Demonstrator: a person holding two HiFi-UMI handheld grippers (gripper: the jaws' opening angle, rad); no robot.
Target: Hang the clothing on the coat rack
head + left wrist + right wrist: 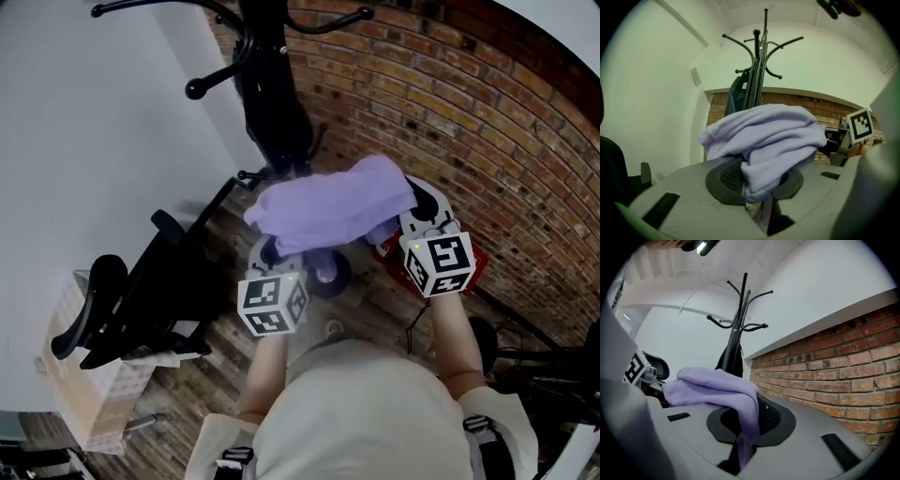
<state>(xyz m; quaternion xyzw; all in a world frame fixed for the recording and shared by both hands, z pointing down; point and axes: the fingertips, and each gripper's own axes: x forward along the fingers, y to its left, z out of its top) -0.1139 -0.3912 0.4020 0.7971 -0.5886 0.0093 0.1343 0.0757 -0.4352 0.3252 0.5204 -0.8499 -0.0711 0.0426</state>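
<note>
- Left tongs (270, 251): in the head view their tips are covered by the cloth. Only the body and the marker cube (274, 305) show.
- Left tongs (758, 199), left gripper view: the jaws are pressed together on a fold of the lavender garment (764, 136). The fold drops into the narrow slit between them and covers the grip point.
- Right tongs (419, 212): the tips are likewise buried under cloth in the head view.
- Right tongs (740, 439), right gripper view: the jaws are clamped on a hanging strip of the lavender garment (717, 385). The strip's lower end runs out of sight in the slit.
- Lavender garment (333, 204): it is bunched and carried in the air between the two tongs, in front of the coat rack and not touching it. Its type, whether shirt or sweater, cannot be made out. A ribbed hem shows at one edge in the left gripper view.
- Coat rack (272, 84): black, with curved hooks. Its top is cut off by the head view's upper edge, and its base is hidden behind the garment.
- Coat rack (759, 70) (738, 319): the whole crown of hooks shows in both gripper views.
- Dark garment (736, 98) (729, 359): it hangs against the rack's pole, with its lower part hidden by the lavender cloth.
- Brick wall (450, 112): it stands to the right of the rack.
- Office chair (141, 291): it stands at the left on the wooden floor (375, 300).
- Red object (473, 267): mostly hidden by the right tongs, it cannot be identified.
</note>
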